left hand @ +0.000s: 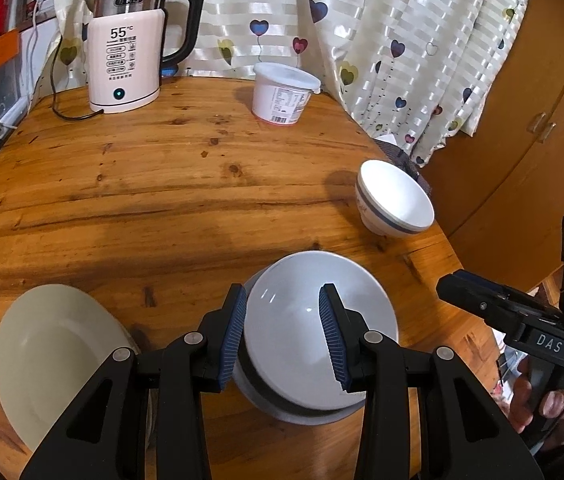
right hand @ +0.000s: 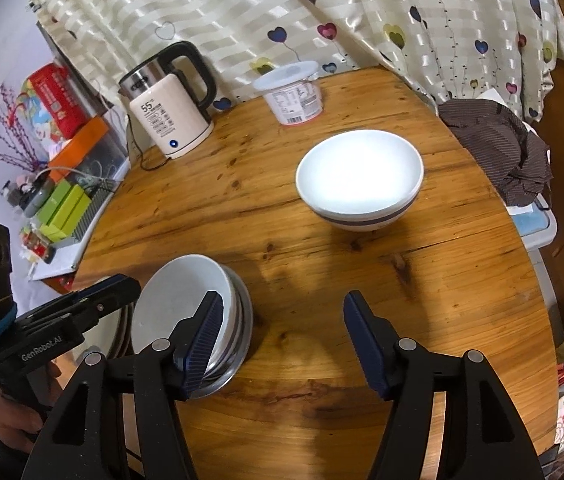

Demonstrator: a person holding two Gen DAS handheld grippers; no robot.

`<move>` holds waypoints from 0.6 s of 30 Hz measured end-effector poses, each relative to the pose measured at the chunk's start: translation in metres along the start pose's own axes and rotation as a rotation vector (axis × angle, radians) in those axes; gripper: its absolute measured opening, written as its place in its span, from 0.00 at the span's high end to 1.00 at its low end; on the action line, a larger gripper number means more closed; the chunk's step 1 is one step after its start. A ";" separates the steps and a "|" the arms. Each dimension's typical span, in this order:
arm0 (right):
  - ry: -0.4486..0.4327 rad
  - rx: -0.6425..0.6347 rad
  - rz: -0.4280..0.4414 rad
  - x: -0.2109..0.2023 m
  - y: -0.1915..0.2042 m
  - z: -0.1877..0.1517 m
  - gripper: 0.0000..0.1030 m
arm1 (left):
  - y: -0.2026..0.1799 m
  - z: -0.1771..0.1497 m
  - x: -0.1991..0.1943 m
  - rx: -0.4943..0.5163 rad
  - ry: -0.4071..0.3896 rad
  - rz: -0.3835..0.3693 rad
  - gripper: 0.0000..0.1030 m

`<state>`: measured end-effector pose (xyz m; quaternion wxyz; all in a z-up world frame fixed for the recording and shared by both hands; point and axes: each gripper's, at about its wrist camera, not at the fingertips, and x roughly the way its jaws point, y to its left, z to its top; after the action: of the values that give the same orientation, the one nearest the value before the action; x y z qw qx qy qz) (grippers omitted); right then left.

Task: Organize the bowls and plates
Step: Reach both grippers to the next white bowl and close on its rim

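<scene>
Two tools gape empty over stacked bowls; kettle and tub stand well apart.

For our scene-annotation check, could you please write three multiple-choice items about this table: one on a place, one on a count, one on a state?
1. Where does the kettle stand?
A. At the back of the table, by the curtain
B. On the floor
C. Inside a bowl

2. How many bowls with a blue band stand alone, apart from the stack?
A. None
B. One
C. Three

3. How is the right gripper?
A. Shut on a plate
B. Shut on the tub
C. Open, holding nothing

Answers: 1 A, the kettle sits before the curtain. 2 B, one banded bowl stands by itself. 3 C, its fingers are apart over bare wood.
</scene>
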<state>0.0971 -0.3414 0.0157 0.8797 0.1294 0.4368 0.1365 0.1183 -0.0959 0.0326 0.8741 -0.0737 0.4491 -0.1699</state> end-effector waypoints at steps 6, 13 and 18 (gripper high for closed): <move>-0.012 0.011 -0.017 -0.004 -0.005 0.003 0.39 | -0.007 0.007 0.003 0.009 0.012 -0.012 0.62; -0.022 0.019 -0.034 -0.006 -0.009 0.006 0.39 | -0.015 0.017 0.011 0.029 0.018 -0.009 0.62; -0.029 0.026 -0.043 -0.007 -0.015 0.008 0.39 | -0.020 0.024 0.023 0.034 0.043 -0.016 0.62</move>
<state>0.1014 -0.3584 0.0202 0.8868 0.1335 0.4286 0.1101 0.1456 -0.1234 0.0352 0.8641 -0.0588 0.4641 -0.1858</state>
